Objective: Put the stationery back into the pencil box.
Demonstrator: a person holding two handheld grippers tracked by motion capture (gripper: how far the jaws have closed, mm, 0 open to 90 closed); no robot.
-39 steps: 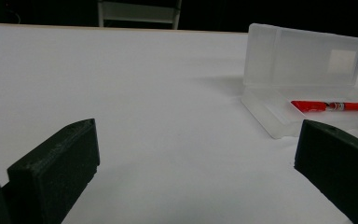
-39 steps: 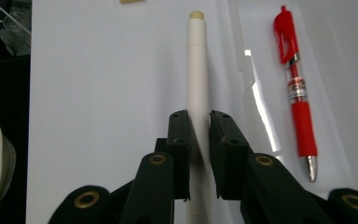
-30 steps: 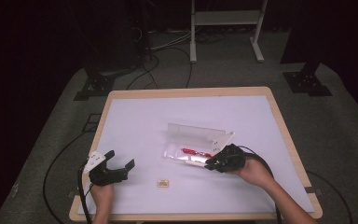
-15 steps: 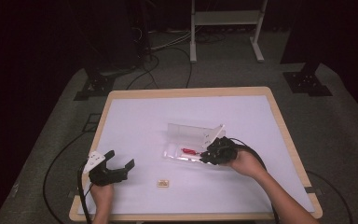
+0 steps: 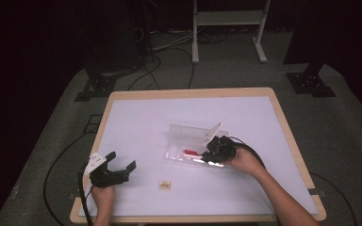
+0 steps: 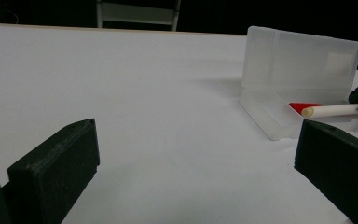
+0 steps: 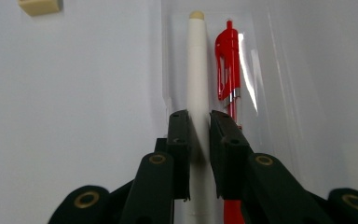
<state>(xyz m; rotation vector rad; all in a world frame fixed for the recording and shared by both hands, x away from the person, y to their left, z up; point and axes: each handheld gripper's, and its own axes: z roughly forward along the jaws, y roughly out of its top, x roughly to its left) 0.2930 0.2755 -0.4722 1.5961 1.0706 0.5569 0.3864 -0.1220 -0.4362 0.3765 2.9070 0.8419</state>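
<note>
A clear plastic case (image 5: 176,153) lies open mid-table with its lid (image 6: 303,58) standing upright. A red pen (image 7: 227,65) lies in the case's tray (image 6: 268,114). My right gripper (image 7: 199,126) is shut on a white pen (image 7: 196,70), which runs parallel to the red pen and close beside it, over the tray. In the high view the right gripper (image 5: 217,150) sits at the tray's right end. My left gripper (image 5: 118,170) rests near the table's front left, its jaws wide open with nothing between them (image 6: 191,163). From there the white pen (image 6: 331,110) pokes out over the tray.
A small beige eraser (image 5: 165,185) lies on the white tabletop near the front edge, between the two grippers; it also appears as the eraser (image 7: 39,5) left of the case. Cables trail from both grippers off the table (image 5: 122,122).
My right gripper has moved left and a little farther from me, carrying the white pen over the case tray beside the red pen. The left gripper has stayed still.
</note>
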